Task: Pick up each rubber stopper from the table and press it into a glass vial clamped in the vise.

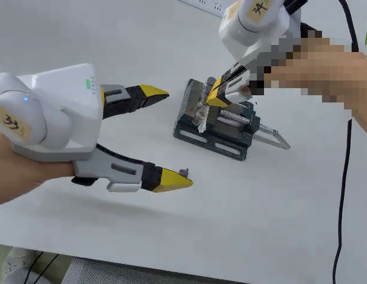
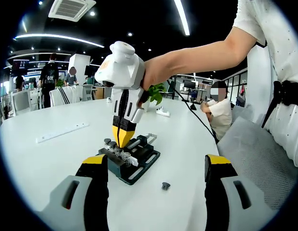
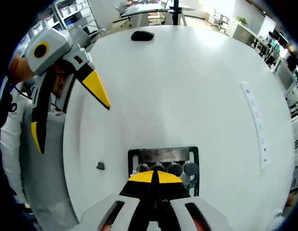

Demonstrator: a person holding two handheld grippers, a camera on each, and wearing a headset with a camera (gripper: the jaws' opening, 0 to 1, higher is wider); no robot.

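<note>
left gripper (image 1: 177,137) lower left, jaws wide apart beside stopper (image 1: 184,172); right gripper (image 1: 215,97) jaws together over vise (image 1: 198,135), centre.

You have bright, even light from ceiling strips (image 2: 181,17); the white tabletop (image 1: 189,236) shows soft shadows, and both gripper views bend at the edges.

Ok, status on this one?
Left gripper jaws open, beside loose stopper. Right gripper shut, down on vise. No obstruction seen.
</note>
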